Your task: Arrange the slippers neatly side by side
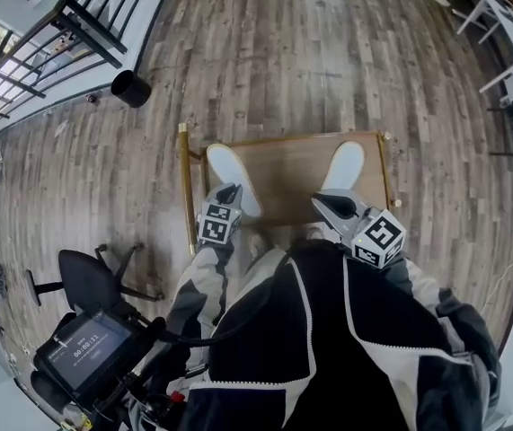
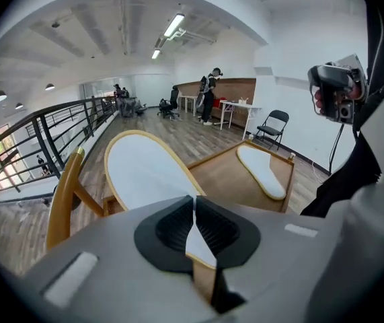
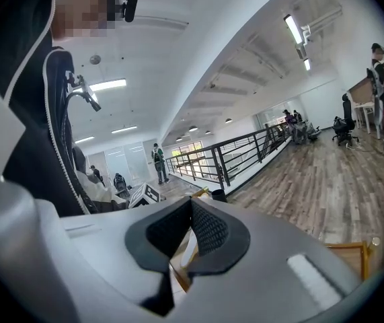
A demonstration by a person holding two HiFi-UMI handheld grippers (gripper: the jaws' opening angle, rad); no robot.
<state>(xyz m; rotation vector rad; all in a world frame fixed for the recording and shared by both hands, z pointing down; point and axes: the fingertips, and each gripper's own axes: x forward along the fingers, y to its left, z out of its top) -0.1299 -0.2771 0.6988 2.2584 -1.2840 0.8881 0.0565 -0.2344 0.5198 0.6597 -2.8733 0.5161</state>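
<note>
The left tongs (image 1: 229, 193) pinch the left slipper (image 1: 232, 176). The right tongs (image 1: 330, 206) pinch the right slipper (image 1: 344, 164). Both slippers are well apart on the bench (image 1: 292, 178), not side by side yet.

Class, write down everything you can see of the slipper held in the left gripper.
The left slipper is a flat, elongated oval, white on top with a thin tan rim. The left gripper is shut on its heel edge. It lies over the left side of the wooden table, toe angled away and leftward, apart from the other slipper. Whether it rests on the wood is unclear.
</note>
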